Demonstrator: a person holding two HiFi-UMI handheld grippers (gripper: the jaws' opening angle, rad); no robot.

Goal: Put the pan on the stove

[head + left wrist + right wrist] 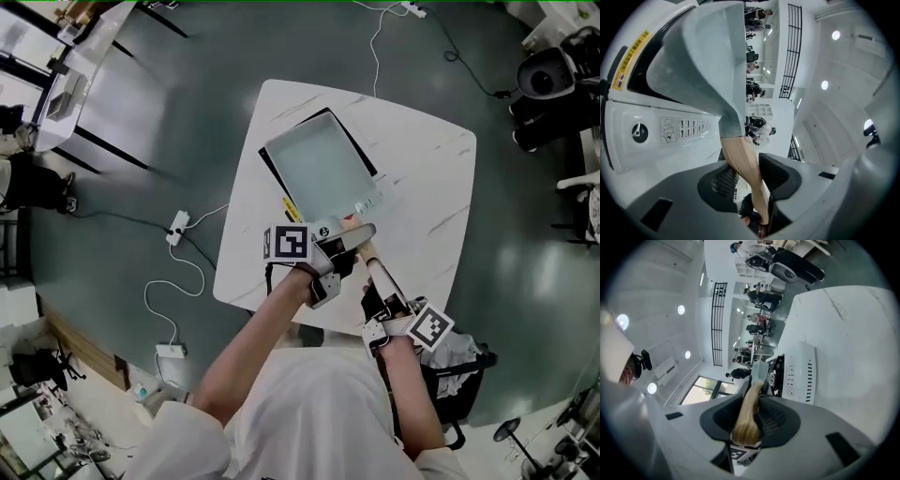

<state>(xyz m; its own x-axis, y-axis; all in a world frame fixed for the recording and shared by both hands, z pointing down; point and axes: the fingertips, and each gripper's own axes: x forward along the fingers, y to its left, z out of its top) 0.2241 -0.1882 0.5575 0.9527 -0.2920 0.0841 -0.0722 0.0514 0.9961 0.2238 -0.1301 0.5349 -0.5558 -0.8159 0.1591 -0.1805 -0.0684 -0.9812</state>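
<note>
A square grey pan (317, 164) with a wooden handle (379, 272) lies over the white stove (365, 201) on the white table (422, 187). Both grippers hold the handle. My left gripper (343, 242) is shut on it close to the pan, and my right gripper (382, 302) is shut on its near end. In the left gripper view the handle (740, 157) runs between the pads (780, 173) up to the pan (708, 61), above the stove's control panel (670, 129). The right gripper view shows the handle (749, 413) between the jaws, with the pan (759, 371) and stove (793, 371) beyond. Whether the pan rests on the stove I cannot tell.
A black bin (461, 367) with white material in it stands at the table's near right corner. On the floor to the left lie a power strip (176, 227) and white cables. Dark chairs (548, 80) stand at the far right.
</note>
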